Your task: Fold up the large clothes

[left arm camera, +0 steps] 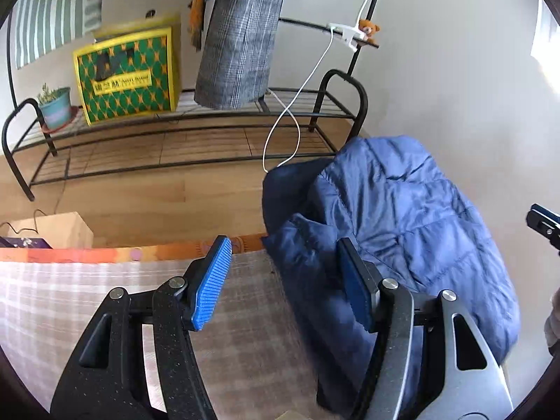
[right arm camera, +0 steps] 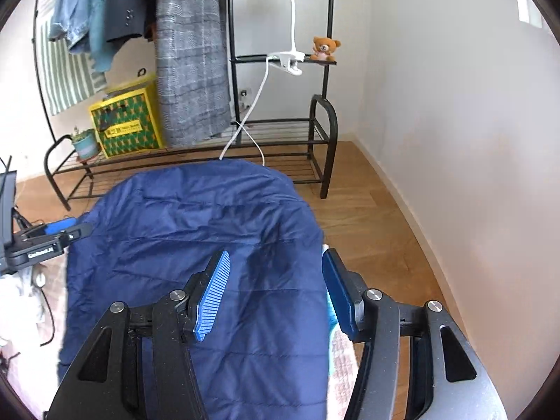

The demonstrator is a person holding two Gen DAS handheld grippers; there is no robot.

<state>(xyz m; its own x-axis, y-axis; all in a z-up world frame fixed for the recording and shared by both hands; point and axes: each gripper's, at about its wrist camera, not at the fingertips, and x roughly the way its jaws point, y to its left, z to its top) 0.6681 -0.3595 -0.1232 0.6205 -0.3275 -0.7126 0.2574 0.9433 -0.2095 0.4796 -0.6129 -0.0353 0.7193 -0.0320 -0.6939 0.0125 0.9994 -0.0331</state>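
One big blue puffy jacket (right arm camera: pixel 196 245) was seen lying folded in a soft heap on a checked cloth (left arm camera: pixel 87 297), partly under and just ahead of both tongs. No part of the jacket was held. The left tongs (left arm camera: pixel 283 283) were seen wide apart, with nothing pinched between the blue pads; the jacket lay by the right pad and the bare checked cloth was seen under the left pad. The right tongs (right arm camera: pixel 276 294) were also spread apart, hanging over the jacket, and nothing was squeezed by them. No earlier picture was given.

Off to the left of the right tongs, the tip of the left tongs was seen at the jacket's edge. Past the jacket, farther from both tongs, a wooden floor (right arm camera: pixel 367 210) was seen. Beyond it a low black rack (left arm camera: pixel 175 133) was stood by the wall. A green and yellow box (left arm camera: pixel 126 73) and a small potted plant (left arm camera: pixel 54 105) were set on the rack. A grey checked coat (right arm camera: pixel 192 70) was hung above it. A little teddy bear (right arm camera: pixel 325 49) was sat on a high shelf, next to a white clip (right arm camera: pixel 288 61) with a white cable hanging from it.
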